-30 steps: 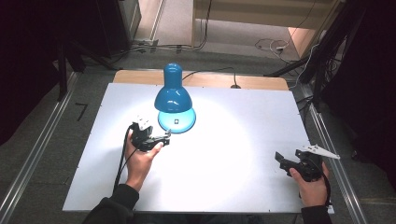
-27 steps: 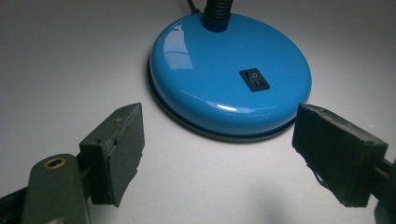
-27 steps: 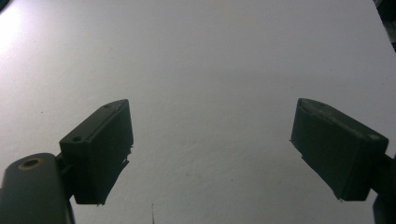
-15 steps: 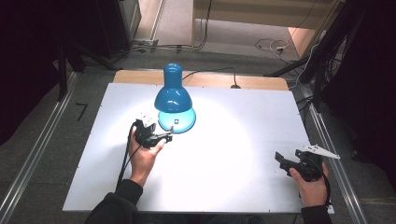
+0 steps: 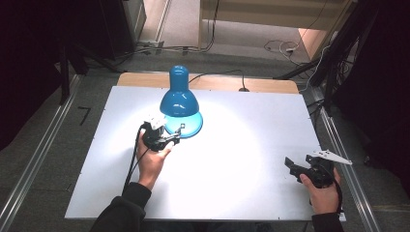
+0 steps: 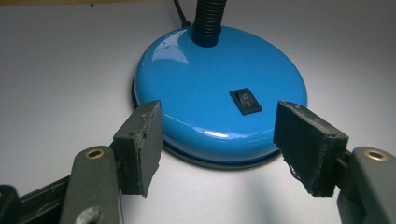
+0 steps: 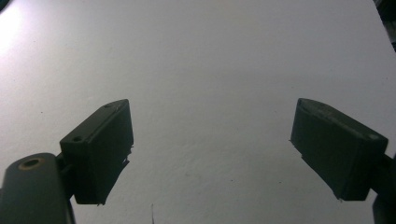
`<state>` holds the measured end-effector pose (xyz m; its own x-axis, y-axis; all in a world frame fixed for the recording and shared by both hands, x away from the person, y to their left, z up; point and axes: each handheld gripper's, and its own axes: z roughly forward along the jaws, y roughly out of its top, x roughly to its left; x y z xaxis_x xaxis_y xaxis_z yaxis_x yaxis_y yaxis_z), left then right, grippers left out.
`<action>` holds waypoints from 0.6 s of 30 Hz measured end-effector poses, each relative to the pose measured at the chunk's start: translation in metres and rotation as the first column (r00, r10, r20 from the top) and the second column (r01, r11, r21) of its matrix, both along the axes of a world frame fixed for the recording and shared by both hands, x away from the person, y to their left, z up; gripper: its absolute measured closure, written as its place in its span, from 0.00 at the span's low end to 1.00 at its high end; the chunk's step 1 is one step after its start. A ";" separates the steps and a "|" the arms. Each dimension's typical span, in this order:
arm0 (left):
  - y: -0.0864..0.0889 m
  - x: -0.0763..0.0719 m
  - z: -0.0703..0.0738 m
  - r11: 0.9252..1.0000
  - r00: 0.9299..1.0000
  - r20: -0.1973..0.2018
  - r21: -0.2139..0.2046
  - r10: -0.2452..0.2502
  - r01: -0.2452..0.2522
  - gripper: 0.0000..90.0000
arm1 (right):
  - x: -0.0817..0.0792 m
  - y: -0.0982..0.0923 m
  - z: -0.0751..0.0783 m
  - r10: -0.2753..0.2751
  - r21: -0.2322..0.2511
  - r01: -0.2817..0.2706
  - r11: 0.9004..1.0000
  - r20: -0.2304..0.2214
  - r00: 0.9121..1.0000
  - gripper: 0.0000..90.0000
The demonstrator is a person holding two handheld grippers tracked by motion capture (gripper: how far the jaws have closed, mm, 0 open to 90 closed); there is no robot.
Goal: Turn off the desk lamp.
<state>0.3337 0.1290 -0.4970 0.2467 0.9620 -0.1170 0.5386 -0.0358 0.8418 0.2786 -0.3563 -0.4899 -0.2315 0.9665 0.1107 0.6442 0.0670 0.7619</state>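
A lit blue desk lamp (image 5: 179,101) stands at the back middle of the white table (image 5: 251,125), its shade bent down over its round base (image 6: 219,88). A black rocker switch (image 6: 246,101) sits on top of the base. My left gripper (image 5: 167,137) is at the base's near left edge. Its jaws have just been closing, and in the left gripper view (image 6: 219,140) the front rim of the base lies between the pads (image 6: 142,140) without touching them. My right gripper (image 5: 290,166) rests open near the table's right front, with only bare table between its jaws (image 7: 210,149).
The lamp's black cable (image 5: 217,75) runs back over a wooden strip (image 5: 270,84) at the table's far edge. Metal rails (image 5: 338,140) flank the table on both sides. The lamp throws a bright patch on the table's middle.
The left hand has edged a little toward the lamp base, bringing the gripper up to its rim. The right hand has stayed put.
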 end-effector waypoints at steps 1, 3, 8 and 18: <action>0.000 0.001 -0.001 1.000 1.000 -0.001 0.000 -0.001 0.001 0.39 | 0.000 0.000 0.000 0.001 0.000 -0.001 1.000 0.000 1.000 0.13; 0.000 0.002 -0.001 1.000 1.000 -0.001 0.002 0.002 -0.002 0.42 | 0.000 0.000 0.000 -0.004 0.002 0.004 1.000 -0.004 1.000 0.13; -0.001 0.004 -0.001 1.000 1.000 0.006 0.010 -0.005 0.005 0.50 | 0.000 0.000 0.000 -0.003 0.000 0.003 1.000 -0.004 1.000 0.13; -0.006 0.009 -0.003 0.999 0.998 0.039 0.018 -0.041 0.041 0.82 | 0.000 0.000 0.000 -0.002 0.000 0.002 1.000 -0.004 1.000 0.13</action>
<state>0.3424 0.1227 -0.4996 0.2900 0.9528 -0.0895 0.5025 -0.0720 0.8616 0.2789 -0.3562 -0.4902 -0.2292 0.9669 0.1120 0.6476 0.0656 0.7591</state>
